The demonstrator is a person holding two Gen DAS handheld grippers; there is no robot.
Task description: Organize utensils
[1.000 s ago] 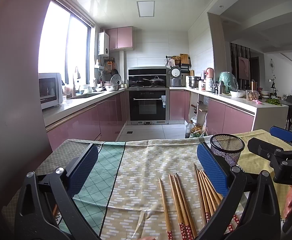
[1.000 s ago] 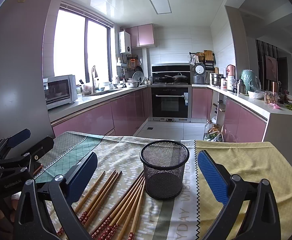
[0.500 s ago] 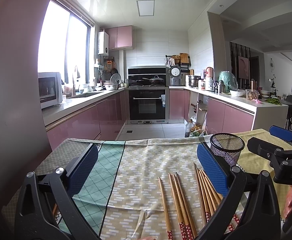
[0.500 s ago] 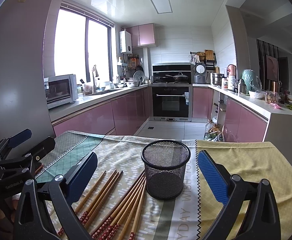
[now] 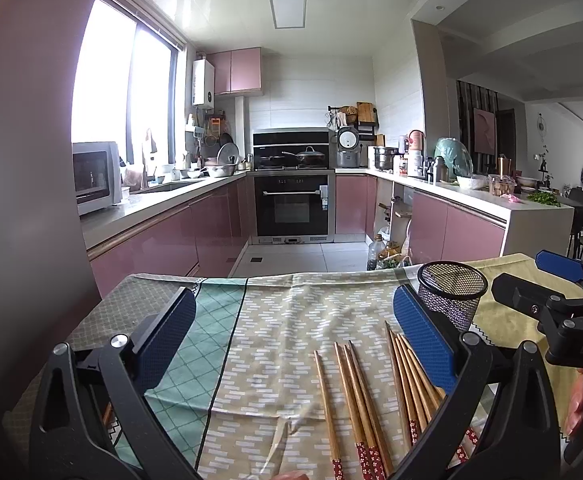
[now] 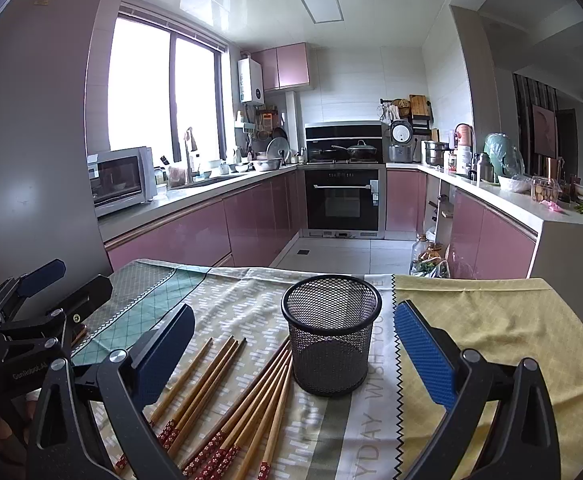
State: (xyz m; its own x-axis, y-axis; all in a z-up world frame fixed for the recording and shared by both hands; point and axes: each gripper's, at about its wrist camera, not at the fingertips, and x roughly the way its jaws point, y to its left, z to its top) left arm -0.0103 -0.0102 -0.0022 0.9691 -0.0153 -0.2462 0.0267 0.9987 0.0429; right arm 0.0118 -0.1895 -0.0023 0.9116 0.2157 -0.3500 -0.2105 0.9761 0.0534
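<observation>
My table wears a patchwork tablecloth (image 6: 491,332) of yellow, beige and green panels, and beyond its far edge the pink kitchen cabinets (image 6: 195,236) run round to a black oven (image 6: 343,200), with a microwave (image 6: 121,178) on the counter to the left

On the cloth stands a black mesh holder (image 6: 331,336), upright and with nothing in it that I can see, sitting between the pads of my right claw in its own view

Just beside the holder's base, on its left, the wooden chopsticks (image 6: 227,396) lie flat in two loose bunches, red patterned ends toward me, the nearer bunch fanned with its tips reaching the holder's foot

My right claw (image 6: 295,354) hovers above the cloth with its blue pads spread wide, holding nothing

My left claw (image 5: 291,332) is likewise spread wide and bare; its right pad hangs over the bunch nearest the holder (image 5: 451,296), and the chopsticks (image 5: 355,396) lie in front of it on the beige panel
</observation>
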